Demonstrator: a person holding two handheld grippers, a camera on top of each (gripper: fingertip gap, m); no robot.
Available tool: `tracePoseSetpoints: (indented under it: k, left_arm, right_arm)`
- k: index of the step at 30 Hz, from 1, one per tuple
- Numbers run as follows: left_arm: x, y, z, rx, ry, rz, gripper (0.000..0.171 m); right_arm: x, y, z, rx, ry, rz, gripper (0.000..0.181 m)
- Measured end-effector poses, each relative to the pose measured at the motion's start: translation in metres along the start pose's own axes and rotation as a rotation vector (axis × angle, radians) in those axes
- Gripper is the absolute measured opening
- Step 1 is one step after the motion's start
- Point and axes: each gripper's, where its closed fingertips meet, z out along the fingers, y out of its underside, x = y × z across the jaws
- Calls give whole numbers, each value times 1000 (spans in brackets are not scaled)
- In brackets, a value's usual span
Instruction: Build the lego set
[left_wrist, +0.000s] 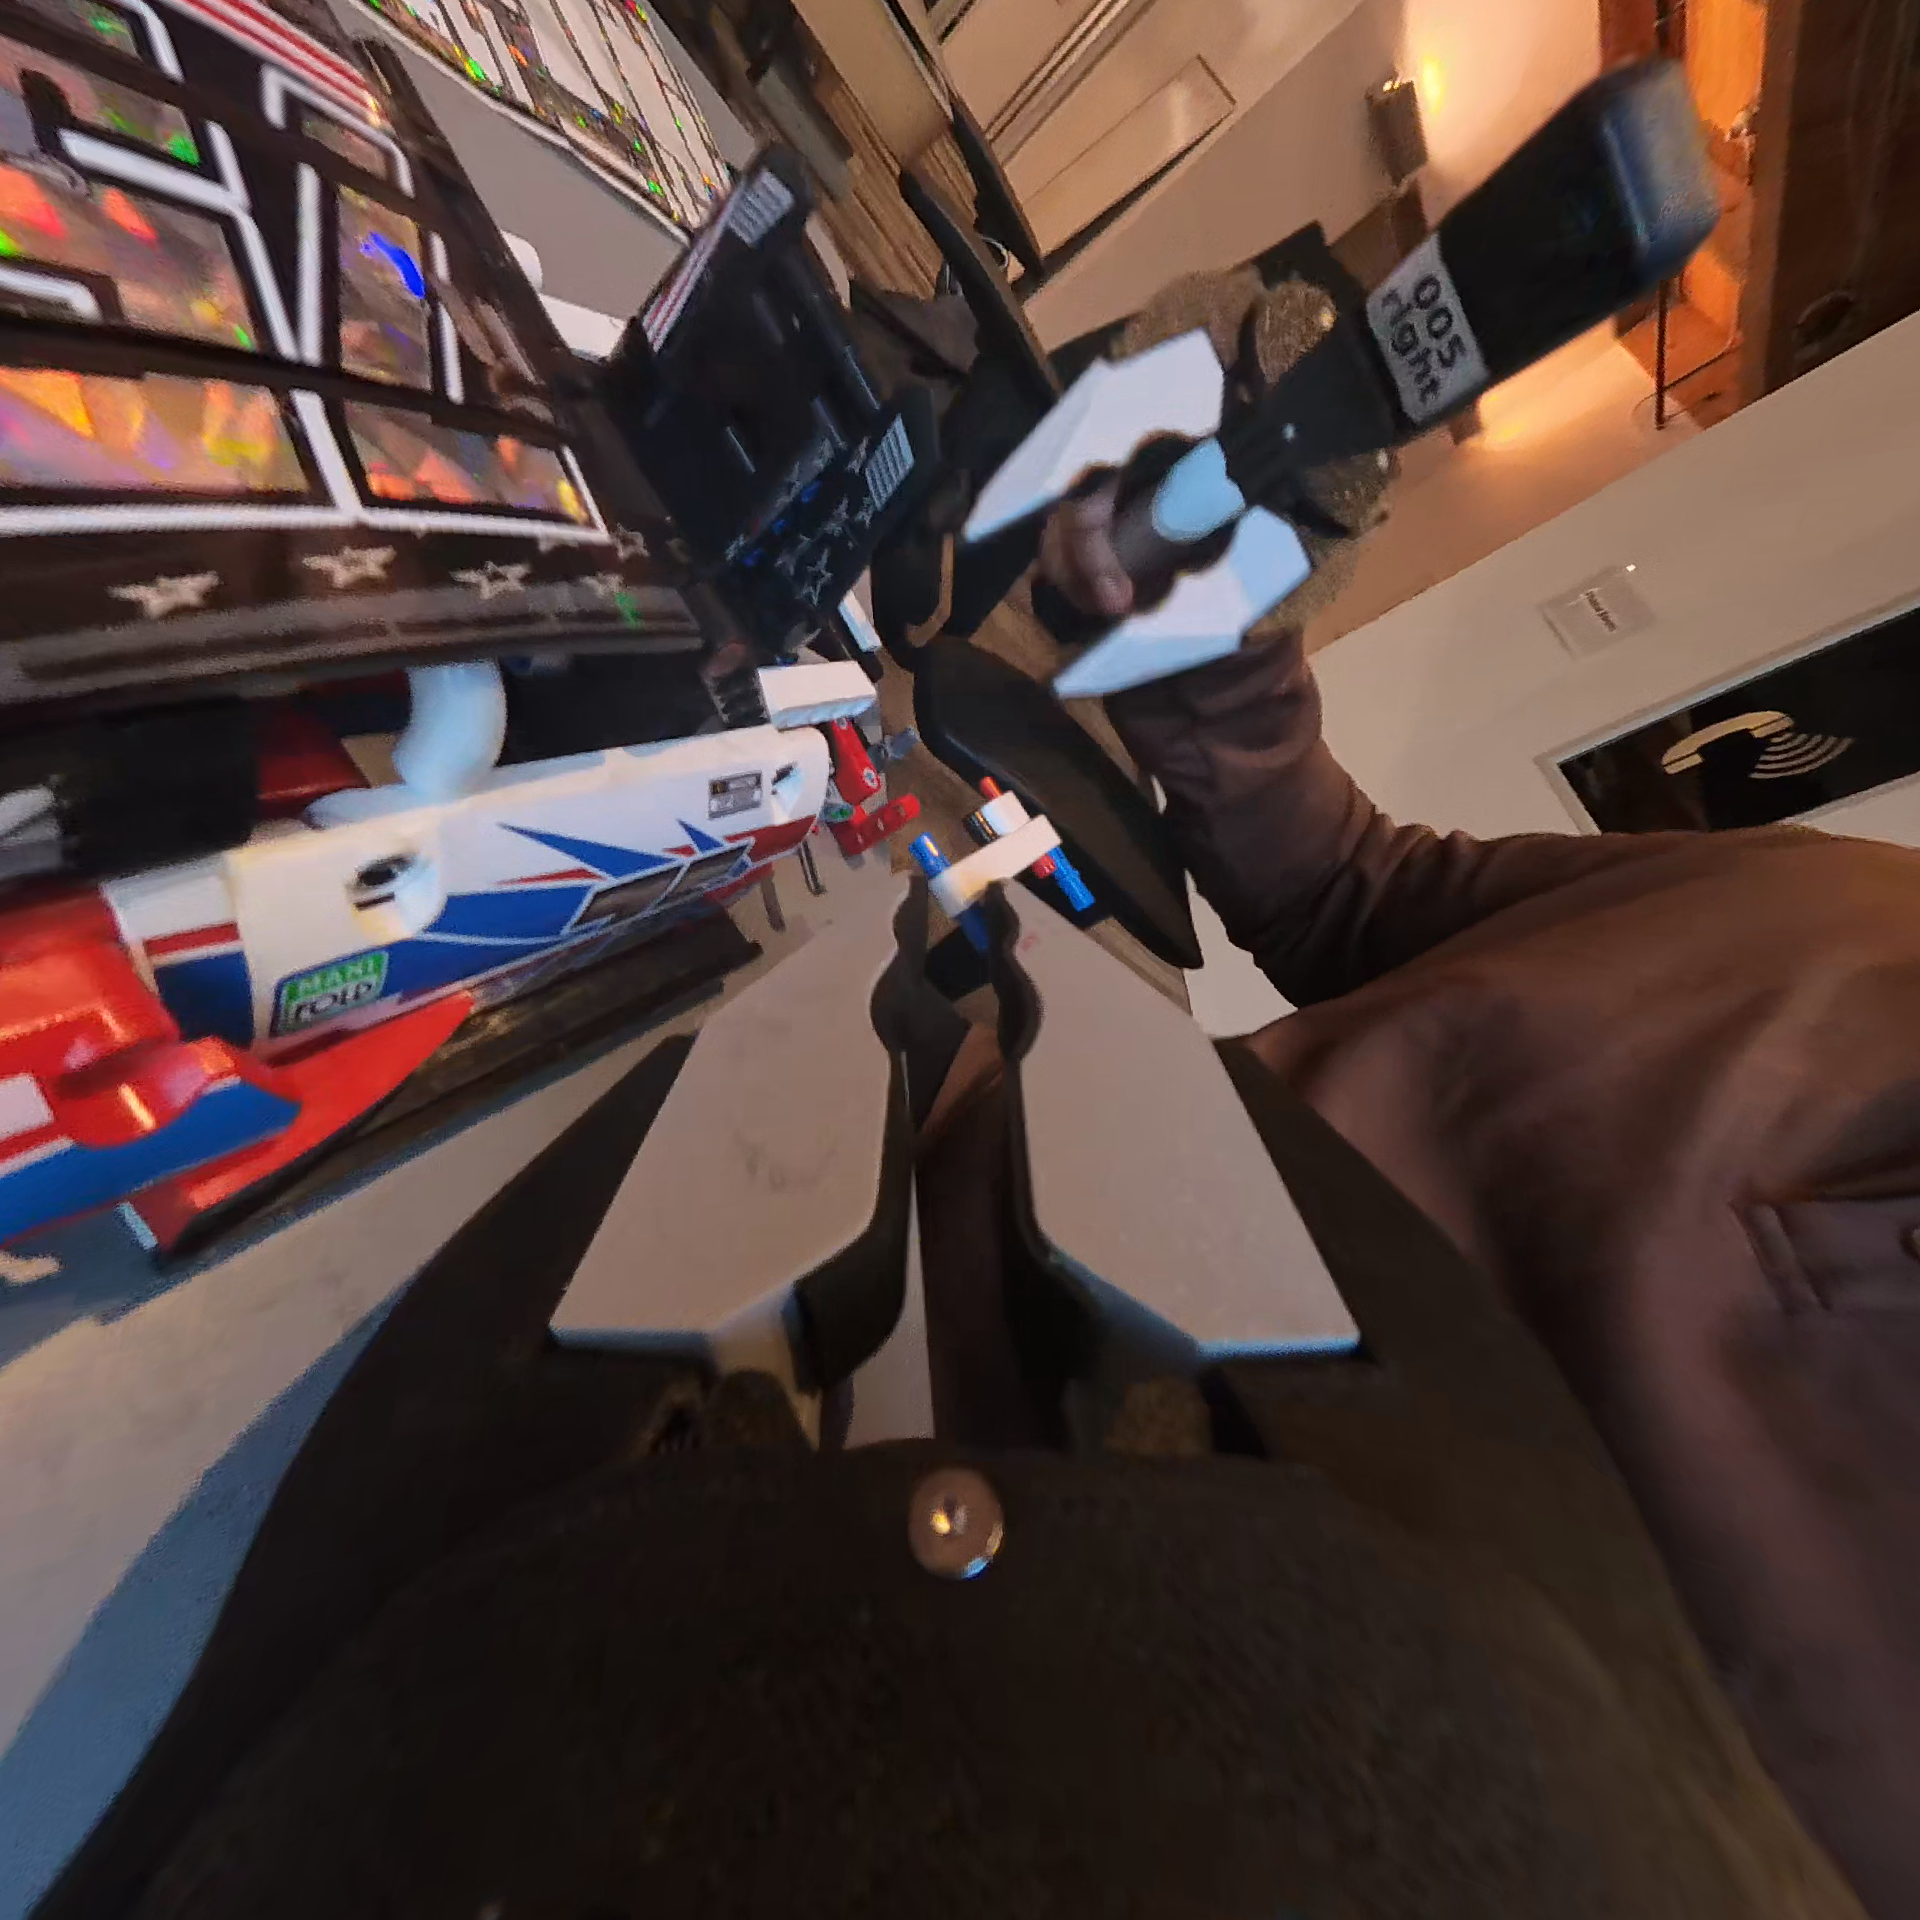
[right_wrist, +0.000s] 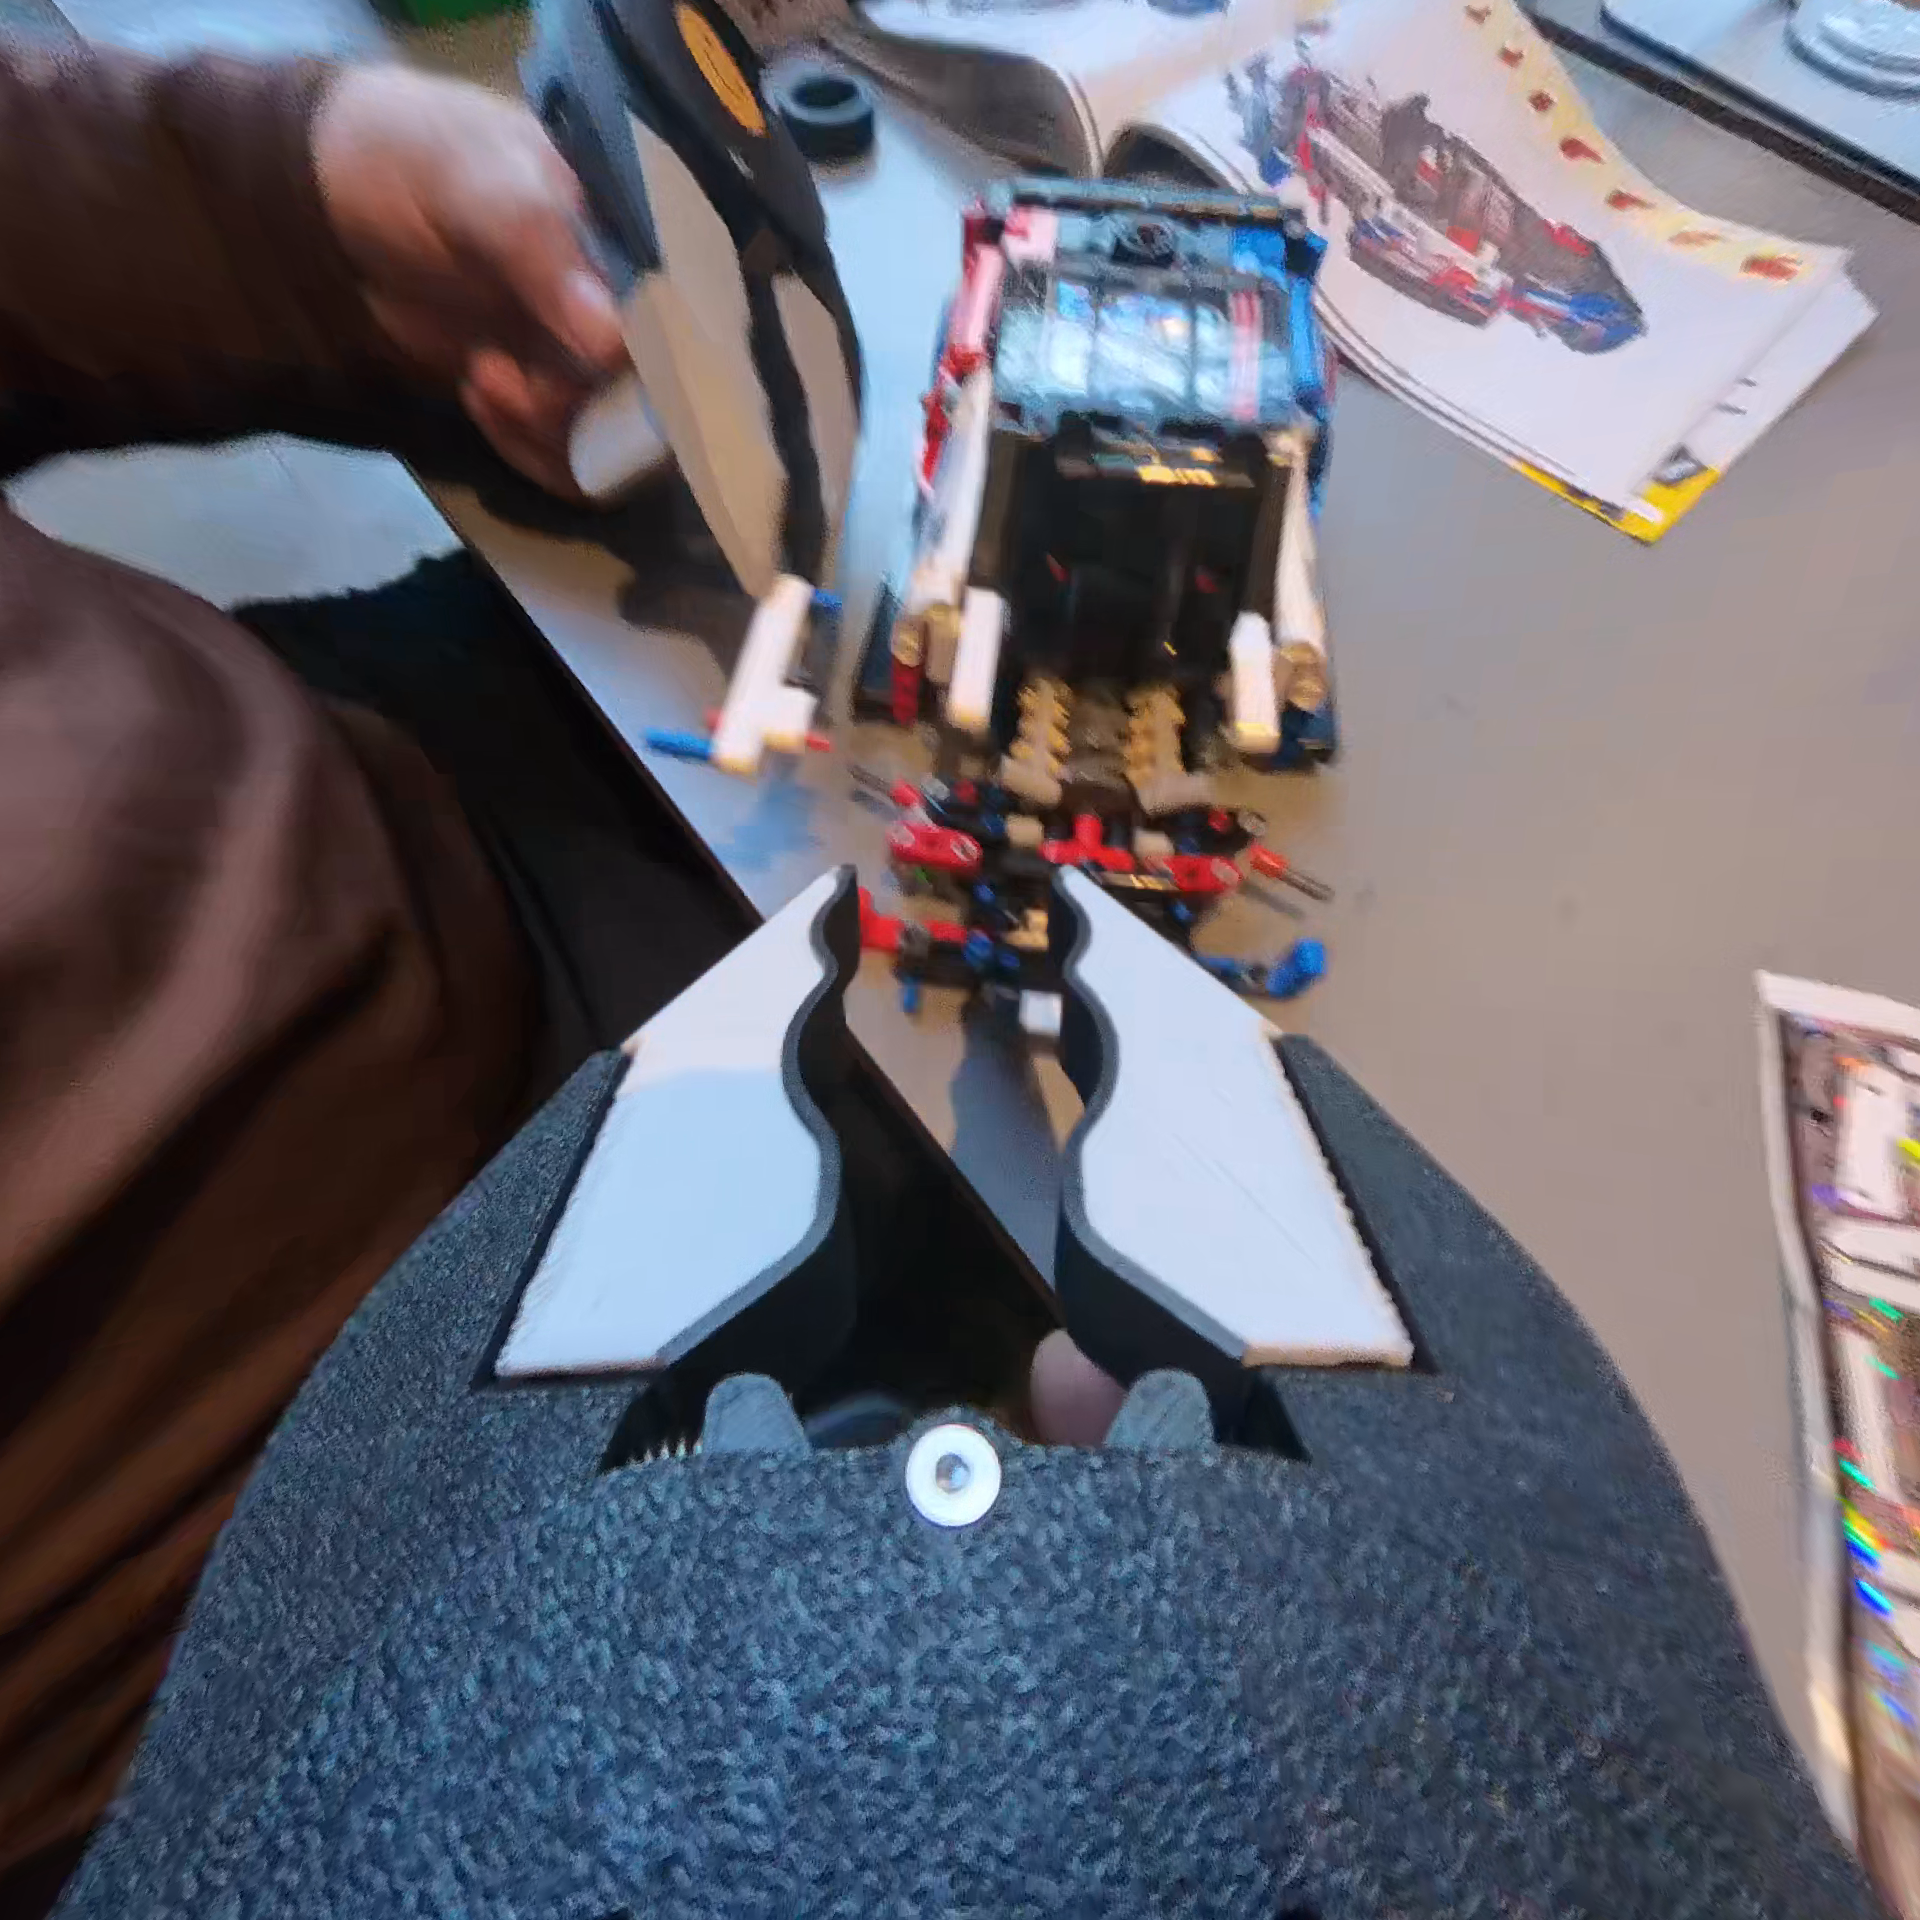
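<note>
We find the build well advanced but not finished. In the right wrist view the lego car (right_wrist: 1122, 468) stands on the grey bench (right_wrist: 1558, 831) with its bodywork, cabin and red, white and blue side panels in place, while its near end is still an open frame of red, blue and black parts (right_wrist: 1049, 894), with two tan springs showing just behind it. A small blue piece (right_wrist: 1288, 961) lies loose beside that frame, and a black tyre (right_wrist: 826, 109) sits at the far end of the bench, so wheels and the near-end bodywork appear outstanding. The left gripper (left_wrist: 951, 925) is clenched on a small white sub-assembly (left_wrist: 992, 857) carrying blue and red pins, held above the bench edge just left of the car and not yet joined to it. The right gripper (right_wrist: 956, 935) is released and holds nothing, its tips hovering near the open frame. The instruction booklet (right_wrist: 1507, 312) lies open to the far right of the car, and a sticker sheet (right_wrist: 1860, 1351) rests at the near right. As to writing, the car carries printed decals, the right gripper bears a white label, and a wall sign is in view; motion blur leaves most of these probably unreadable, and we record none of their wording.
</note>
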Motion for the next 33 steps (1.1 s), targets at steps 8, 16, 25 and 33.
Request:
tracePoseSetpoints:
  k: [8,16,25,33]
  left_arm:
    - [1,-17,0,73,9,10,8]
    - [-2,-15,0,71,9,5,8]
    - [-3,-16,2,70,-5,33,8]
    - [-4,-20,1,106,-32,63,8]
  right_arm:
    - [-30,-15,32,44,-62,8,22]
    - [-35,-14,32,89,-97,16,18]
    - [-36,-16,29,158,-187,115,16]
    - [-24,-18,24,186,-195,238,9]
